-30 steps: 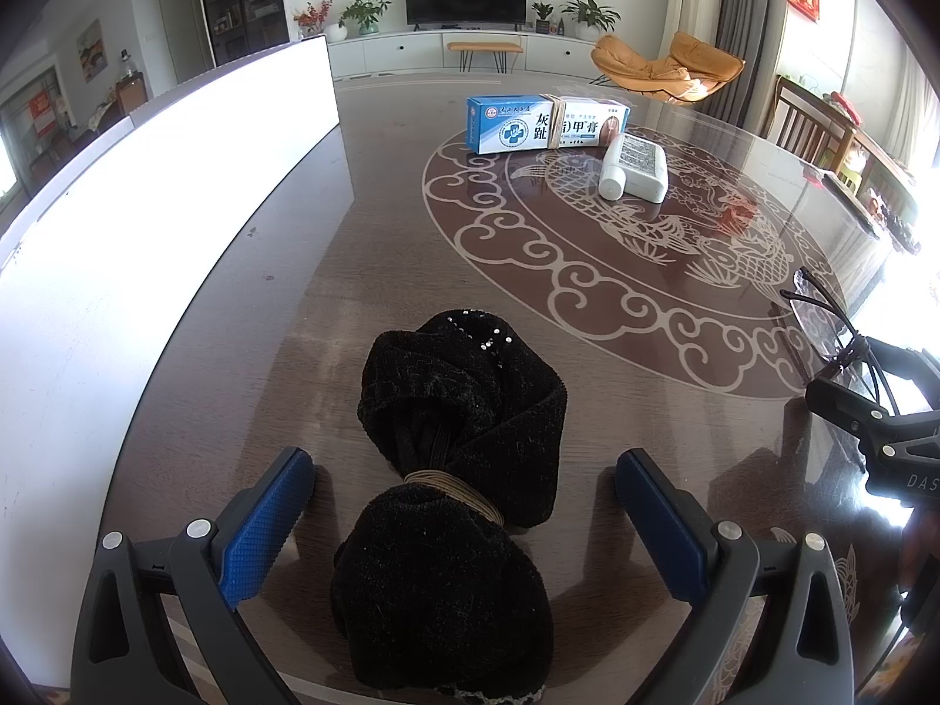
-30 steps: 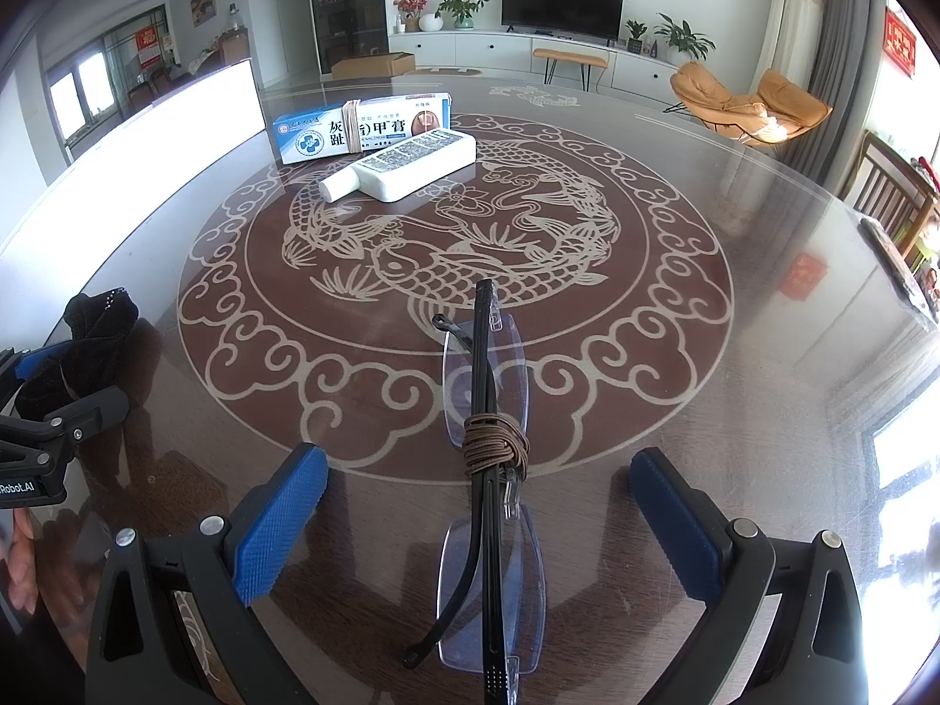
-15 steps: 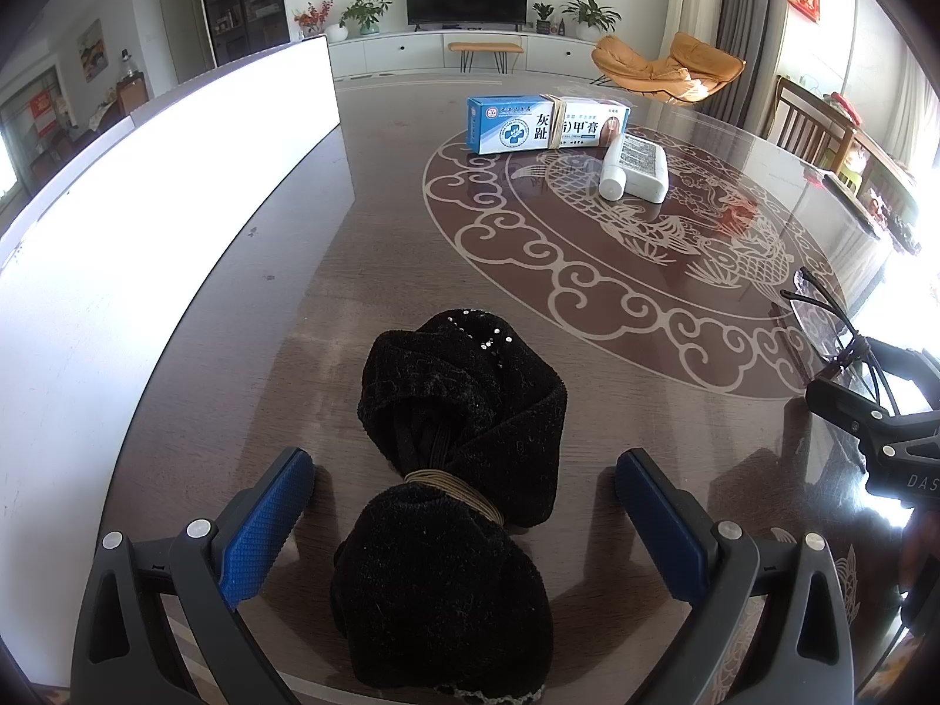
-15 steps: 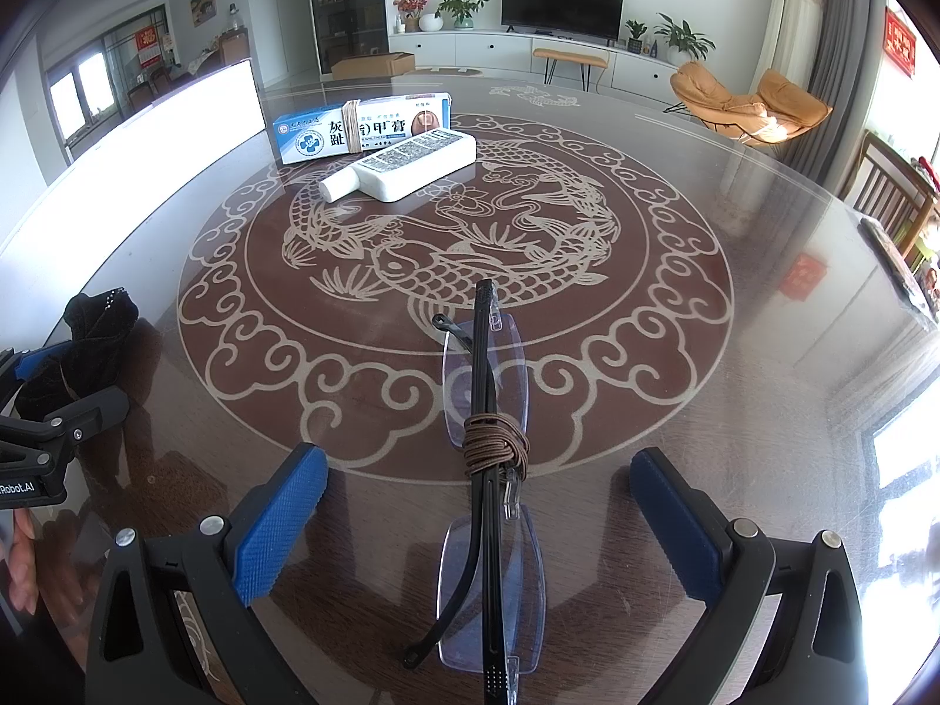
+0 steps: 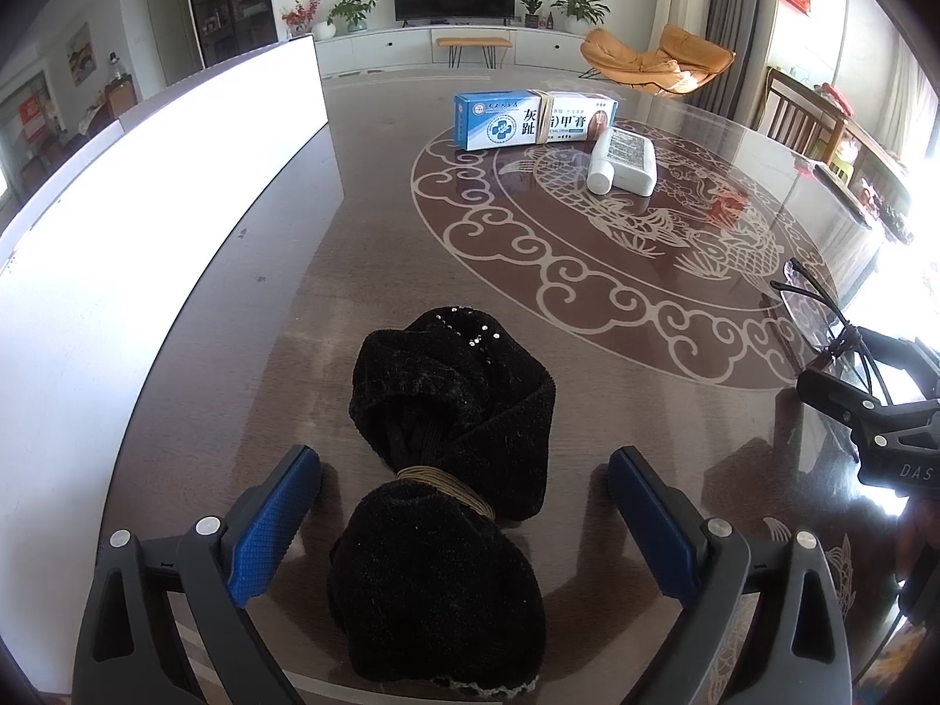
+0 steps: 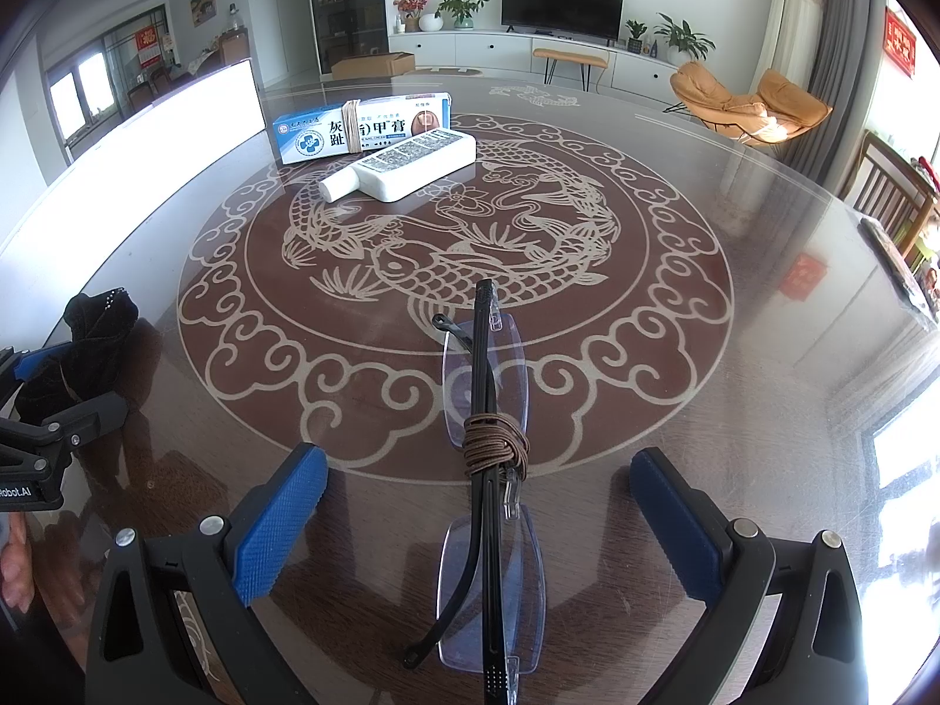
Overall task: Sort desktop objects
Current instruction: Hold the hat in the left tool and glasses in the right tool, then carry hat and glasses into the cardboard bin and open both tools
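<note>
A black fuzzy cloth bundle (image 5: 446, 411), tied at its waist with a tan band, lies on the dark table (image 5: 282, 305) between the blue pads of my left gripper (image 5: 464, 470). Its jaws are closing, with a gap still showing on each side of the cloth. In the right wrist view, folded rimless glasses (image 6: 484, 388) bound with a brown cord lie lengthwise between the wide-open fingers of my right gripper (image 6: 479, 470), untouched. A blue and white carton (image 5: 529, 123) with a rubber band and a white bottle (image 5: 623, 161) lie at the far side.
A tall white board (image 5: 147, 205) stands along the table's left side. The table top carries a pale fish and cloud pattern (image 6: 458, 258). The other gripper shows at the right edge of the left wrist view (image 5: 869, 417). Chairs and a TV cabinet stand beyond the table.
The left gripper's pads have come slightly inward toward the black bundle. Neither hand has shifted, and the glasses and the right gripper look the same.
</note>
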{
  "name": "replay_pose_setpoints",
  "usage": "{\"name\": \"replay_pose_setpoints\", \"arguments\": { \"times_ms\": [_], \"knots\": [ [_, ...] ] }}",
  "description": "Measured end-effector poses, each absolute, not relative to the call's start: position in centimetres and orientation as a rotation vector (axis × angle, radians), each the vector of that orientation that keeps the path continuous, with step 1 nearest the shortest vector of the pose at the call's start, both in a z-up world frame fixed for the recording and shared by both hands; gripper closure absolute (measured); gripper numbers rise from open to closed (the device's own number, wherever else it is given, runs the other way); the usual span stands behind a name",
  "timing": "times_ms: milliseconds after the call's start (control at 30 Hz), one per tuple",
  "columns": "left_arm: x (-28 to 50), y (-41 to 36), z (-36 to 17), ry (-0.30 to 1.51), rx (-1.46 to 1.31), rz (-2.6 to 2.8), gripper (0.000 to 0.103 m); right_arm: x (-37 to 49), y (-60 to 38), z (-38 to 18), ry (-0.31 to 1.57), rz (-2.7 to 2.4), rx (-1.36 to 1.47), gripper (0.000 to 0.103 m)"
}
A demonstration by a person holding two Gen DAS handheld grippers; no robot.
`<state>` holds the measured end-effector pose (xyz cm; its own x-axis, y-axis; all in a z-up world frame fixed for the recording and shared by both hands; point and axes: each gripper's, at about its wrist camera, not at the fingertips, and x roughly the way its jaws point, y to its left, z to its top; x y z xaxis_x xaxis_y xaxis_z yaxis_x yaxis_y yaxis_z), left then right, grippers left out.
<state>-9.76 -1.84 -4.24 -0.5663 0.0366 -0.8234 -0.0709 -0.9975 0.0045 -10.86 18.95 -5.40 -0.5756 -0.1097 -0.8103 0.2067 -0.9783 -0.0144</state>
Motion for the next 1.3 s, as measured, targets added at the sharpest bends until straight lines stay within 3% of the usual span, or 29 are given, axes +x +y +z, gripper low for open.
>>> {"name": "replay_pose_setpoints", "arguments": {
  "times_ms": [67, 133, 667, 1000, 1200, 1267, 1300],
  "knots": [
    [-9.4, -1.5, -3.8, 0.076, -1.391, 2.726, 0.046, -10.9, 19.0, -5.4, 0.16, -2.635, 1.344, 0.0],
    [-9.2, -1.1, -3.6, 0.086, -1.369, 2.715, 0.064, -10.8, 18.9, -5.4, 0.16, -2.635, 1.344, 0.0],
    [-9.1, -3.4, -3.1, -0.135, -1.319, 2.73, 0.068, -11.0, 18.9, -5.5, 0.153, -2.624, 1.356, 0.0],
    [-9.0, -4.1, -3.0, -0.198, -1.309, 2.733, 0.068, -14.2, 19.2, -5.0, 0.177, -2.331, 1.737, 0.002],
    [-8.6, -4.1, -2.6, -0.184, -1.283, 2.748, 0.068, -15.1, 18.8, -4.6, 0.177, -2.278, 1.79, 0.016],
    [-8.4, -4.2, -2.4, -0.188, -1.264, 2.753, 0.068, -14.9, 18.0, -4.5, 0.279, -2.274, 1.792, 0.029],
    [-8.3, -4.2, -2.2, -0.189, -1.254, 2.754, 0.068, -14.7, 17.7, -4.2, 0.287, -2.271, 1.766, 0.05]
  ]
}}
